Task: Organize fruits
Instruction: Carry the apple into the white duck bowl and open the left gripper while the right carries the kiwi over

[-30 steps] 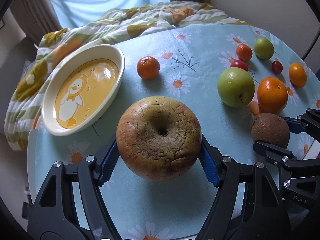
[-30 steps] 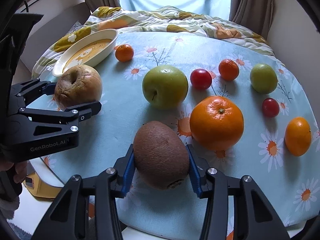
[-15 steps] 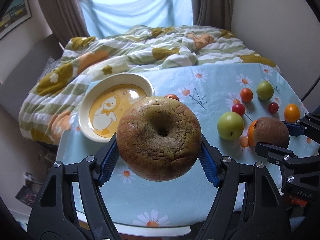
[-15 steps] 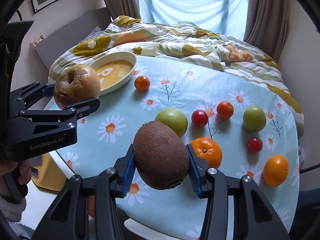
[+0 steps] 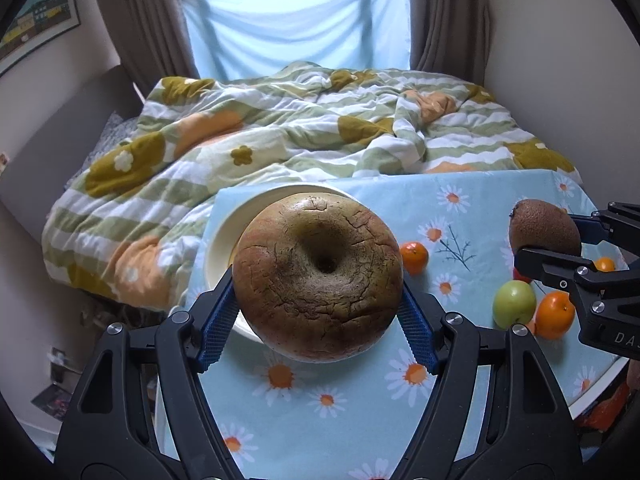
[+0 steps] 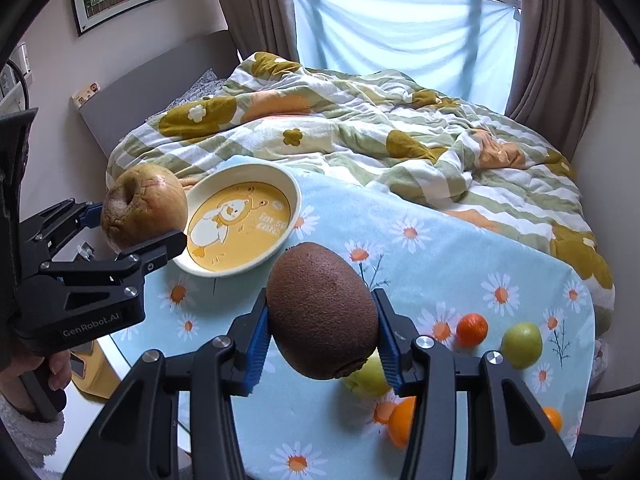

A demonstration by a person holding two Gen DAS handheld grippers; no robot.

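Observation:
My left gripper (image 5: 318,308) is shut on a large wrinkled brown-green apple (image 5: 318,276) and holds it high above the table, over the near edge of the white plate (image 5: 218,248). The plate with its yellow duck picture shows in full in the right wrist view (image 6: 240,224), with the apple (image 6: 142,208) just left of it. My right gripper (image 6: 322,340) is shut on a brown kiwi (image 6: 322,308), held in the air above the tablecloth right of the plate. The kiwi also shows in the left wrist view (image 5: 544,230).
Several fruits lie on the daisy tablecloth (image 6: 440,248): a small mandarin (image 5: 414,257), a green apple (image 5: 514,303), an orange (image 5: 554,314), another small mandarin (image 6: 472,329) and a green fruit (image 6: 521,345). A bed with a flowered quilt (image 5: 320,128) lies behind the table.
Both grippers have risen well above the table with their fruit. The apple now hangs over the plate's edge and the kiwi has come closer to the plate.

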